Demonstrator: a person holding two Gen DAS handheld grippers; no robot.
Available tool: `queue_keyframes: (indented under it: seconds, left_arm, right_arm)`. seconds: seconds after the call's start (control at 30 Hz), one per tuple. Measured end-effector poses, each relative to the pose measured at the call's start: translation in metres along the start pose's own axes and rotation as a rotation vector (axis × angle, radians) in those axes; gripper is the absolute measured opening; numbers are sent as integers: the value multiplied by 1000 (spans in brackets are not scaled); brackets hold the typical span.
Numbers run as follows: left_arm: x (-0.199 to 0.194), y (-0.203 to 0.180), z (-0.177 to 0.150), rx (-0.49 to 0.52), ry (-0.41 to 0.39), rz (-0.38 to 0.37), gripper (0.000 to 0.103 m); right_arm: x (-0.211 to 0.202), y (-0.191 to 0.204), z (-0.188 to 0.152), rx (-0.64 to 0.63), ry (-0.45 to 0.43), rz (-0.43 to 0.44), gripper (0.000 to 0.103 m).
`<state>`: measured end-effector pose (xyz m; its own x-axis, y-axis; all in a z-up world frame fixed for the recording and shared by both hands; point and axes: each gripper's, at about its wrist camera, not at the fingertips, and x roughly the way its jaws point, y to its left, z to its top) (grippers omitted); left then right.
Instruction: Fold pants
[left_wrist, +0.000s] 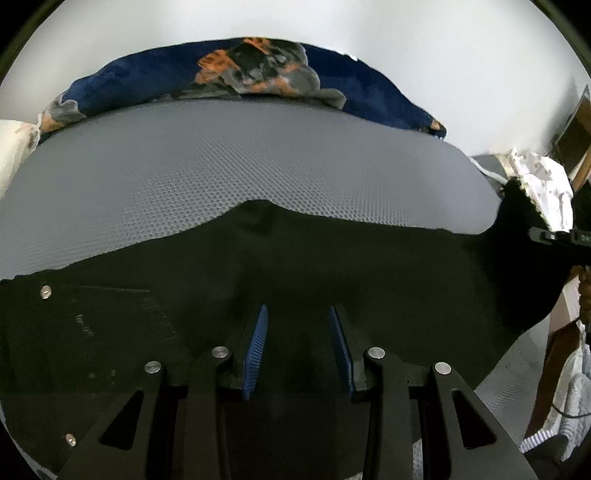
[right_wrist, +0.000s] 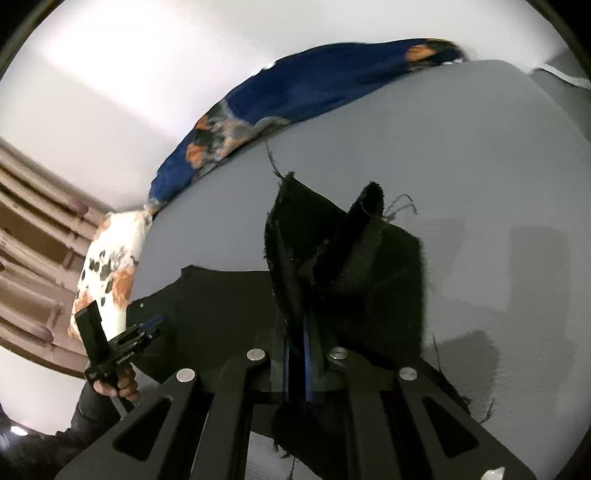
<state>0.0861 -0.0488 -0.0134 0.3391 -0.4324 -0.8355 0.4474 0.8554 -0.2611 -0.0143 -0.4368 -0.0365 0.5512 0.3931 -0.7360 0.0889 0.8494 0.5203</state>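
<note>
**Inspector:** Status of the pants?

**Assistant:** Spread flat on the grey bed, waist end to the left. The right gripper has its fingers clamped on the frayed hem, lifted clear of the bed. The left gripper hovers over the middle, fingers parted, holding nothing.

**Inspector:** Recommendation?

**Assistant:** Carry the hem toward the waist, keeping it taut and edges aligned.

**Inspector:** Clearance?

**Assistant:** Open mattress ahead; blue blanket well apart at the far edge. The near right edge is close; cloth overhangs there.
</note>
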Motion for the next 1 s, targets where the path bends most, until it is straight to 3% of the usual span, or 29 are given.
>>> queue_keyframes:
  seconds: [0.27, 0.53, 0.6, 0.67, 0.73, 0.8, 1.0]
  left_arm:
    - [-27, 27, -9, -40, -61, -22, 36]
    - [-40, 47, -19, -69, -96, -51, 36]
    - [-42, 49, -20, -73, -102, -60, 36]
    - [-43, 50, -22, -76, -105, -69, 36]
    - [-45, 51, -23, -76, -105, -80, 36]
    - [-47, 51, -25, -78, -106, -95, 36]
    - [-38, 48, -28, -129, -62, -218, 36]
  right_arm:
    - [78, 81, 7, -96, 90, -28, 6]
    - [164, 146, -27, -195, 220, -20, 6]
    - [182, 160, -35, -227, 251, -35, 12]
    - [195, 170, -40, -239, 292, 5, 14]
    - [194, 177, -39, -208, 301, 74, 18]
    - [183, 185, -35, -219, 273, 106, 32]
    - [127, 169, -11, -194, 122, 78, 41]
